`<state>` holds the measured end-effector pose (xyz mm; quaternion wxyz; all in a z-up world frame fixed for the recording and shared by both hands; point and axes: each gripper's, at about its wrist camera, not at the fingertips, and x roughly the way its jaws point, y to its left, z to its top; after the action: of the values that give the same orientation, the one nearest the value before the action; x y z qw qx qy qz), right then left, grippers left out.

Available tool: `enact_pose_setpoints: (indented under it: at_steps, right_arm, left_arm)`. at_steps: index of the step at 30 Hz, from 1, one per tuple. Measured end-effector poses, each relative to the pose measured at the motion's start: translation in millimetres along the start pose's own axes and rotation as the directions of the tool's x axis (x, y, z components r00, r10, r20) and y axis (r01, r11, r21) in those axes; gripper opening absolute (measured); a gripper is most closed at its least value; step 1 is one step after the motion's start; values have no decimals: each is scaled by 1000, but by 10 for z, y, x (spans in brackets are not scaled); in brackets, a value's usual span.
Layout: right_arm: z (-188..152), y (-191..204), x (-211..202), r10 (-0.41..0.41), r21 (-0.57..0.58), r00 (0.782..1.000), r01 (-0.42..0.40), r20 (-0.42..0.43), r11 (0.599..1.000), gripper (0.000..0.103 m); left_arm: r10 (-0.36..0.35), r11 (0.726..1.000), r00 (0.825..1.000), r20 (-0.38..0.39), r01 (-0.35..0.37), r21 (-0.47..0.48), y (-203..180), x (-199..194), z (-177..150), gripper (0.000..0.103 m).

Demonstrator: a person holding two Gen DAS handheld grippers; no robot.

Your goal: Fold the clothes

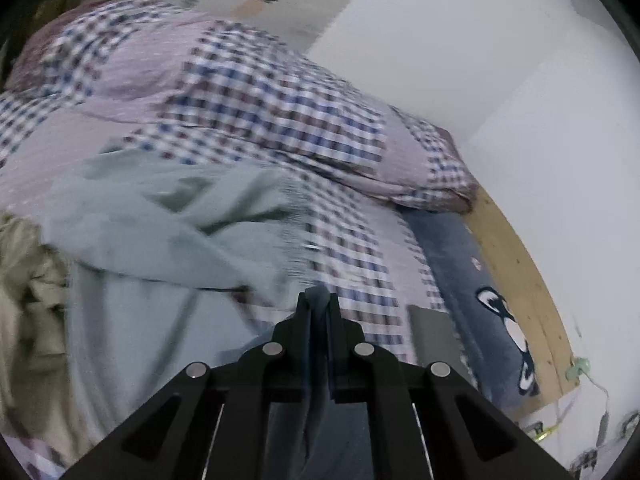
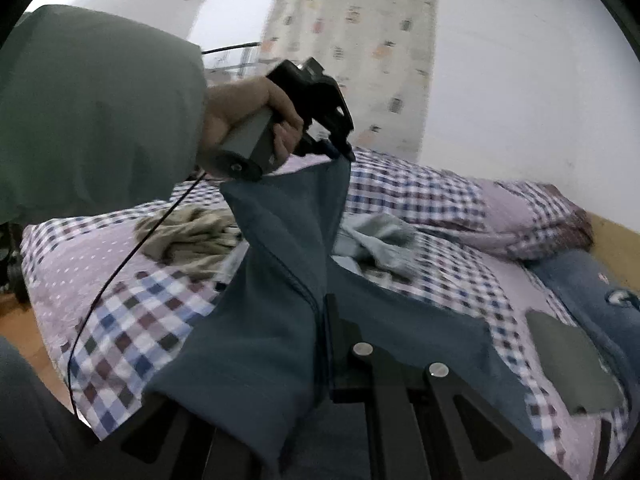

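Note:
A dark blue garment hangs stretched above the bed between both grippers. My left gripper is shut on a thin edge of this dark blue garment. In the right wrist view a hand holds that left gripper up, pinching the garment's top corner. My right gripper is shut on a lower seam, and the cloth drapes over and hides its left finger. A crumpled light blue garment and a beige garment lie on the bed.
The bed has a checked purple cover and a matching pillow by the white wall. A grey folded piece lies beside a blue patterned blanket. A wooden bed edge runs along the wall. A black cable hangs from the left gripper.

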<state>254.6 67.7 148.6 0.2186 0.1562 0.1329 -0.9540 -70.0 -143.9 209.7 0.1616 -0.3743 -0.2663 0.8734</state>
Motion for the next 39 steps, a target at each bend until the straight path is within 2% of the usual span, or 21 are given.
enact_pose_setpoints:
  at_steps: [4, 7, 12, 15, 18, 20, 23, 25, 26, 27, 28, 29, 30, 31, 32, 33, 35, 37, 39]
  right_arm:
    - [-82, -470, -148, -52, 90, 998, 54, -24, 994, 5]
    - [-187, -799, -216, -61, 182, 997, 70, -53, 981, 5]
    - [-429, -1247, -296, -82, 284, 990, 111, -113, 952, 5]
    - [-665, -1531, -270, -83, 352, 980, 142, -178, 925, 5]
    - [-988, -1856, -119, -31, 459, 961, 159, -274, 874, 5]
    - [-1109, -1966, -69, -5, 492, 954, 160, -300, 856, 5]
    - [-1289, -2127, -21, 34, 537, 945, 156, -326, 829, 6]
    - [-1402, -2230, 6, 58, 567, 939, 154, -339, 809, 9]
    - [-1443, -2270, 2, 65, 583, 939, 156, -339, 797, 13]
    - [-1487, -2317, -4, 72, 604, 939, 157, -337, 782, 21]
    - [-1538, -2379, -17, 83, 632, 939, 157, -333, 759, 27]
    - [-1582, -2438, -31, 90, 657, 940, 159, -328, 737, 29]
    - [-1605, -2492, -48, 90, 676, 942, 163, -323, 718, 38]
    - [-1621, -2551, -76, 91, 693, 945, 164, -315, 702, 42]
    - [-1637, -2610, -104, 91, 709, 947, 164, -307, 686, 44]
    - [-1650, -2663, -134, 87, 721, 950, 167, -301, 673, 50]
    - [-1666, -2729, -210, 74, 734, 954, 173, -291, 657, 53]
    - [-1689, -2789, -283, 72, 752, 958, 171, -278, 636, 55]
    - [-1727, -2835, -346, 82, 773, 960, 164, -269, 613, 55]
  left_arm:
    - [-16, 999, 999, -37, 17, 38, -512, 359, -48, 5]
    - [-16, 998, 997, -77, 21, 55, -851, 726, -157, 5]
    - [21, 997, 988, -150, -9, 79, -1334, 1450, -442, 5]
    - [58, 995, 980, -188, -43, 85, -1494, 1866, -587, 5]
    - [134, 990, 964, -230, -120, 71, -1554, 2347, -756, 5]
    - [167, 986, 955, -246, -162, 39, -1534, 2581, -850, 5]
    - [167, 984, 953, -252, -179, -23, -1475, 2784, -953, 5]
    - [143, 987, 959, -243, -157, -37, -1476, 2828, -977, 5]
    - [109, 991, 961, -256, -126, -53, -1474, 2855, -973, 6]
    - [74, 993, 961, -268, -95, -69, -1473, 2881, -967, 9]
    - [36, 995, 961, -275, -59, -76, -1487, 2886, -943, 22]
    - [-1, 996, 960, -280, -23, -81, -1499, 2885, -918, 43]
    - [-16, 998, 968, -250, -1, -66, -1498, 2805, -861, 55]
    - [-32, 998, 975, -221, 21, -51, -1497, 2725, -804, 71]
    - [-47, 999, 980, -192, 41, -35, -1493, 2643, -747, 77]
    - [-45, 999, 986, -160, 41, -25, -1440, 2529, -682, 78]
    - [-12, 1000, 994, -108, 13, 11, -1307, 2303, -580, 79]
    - [67, 995, 995, -78, -61, 79, -1163, 2124, -546, 80]
    - [164, 974, 984, -64, -151, 172, -1023, 1998, -594, 80]
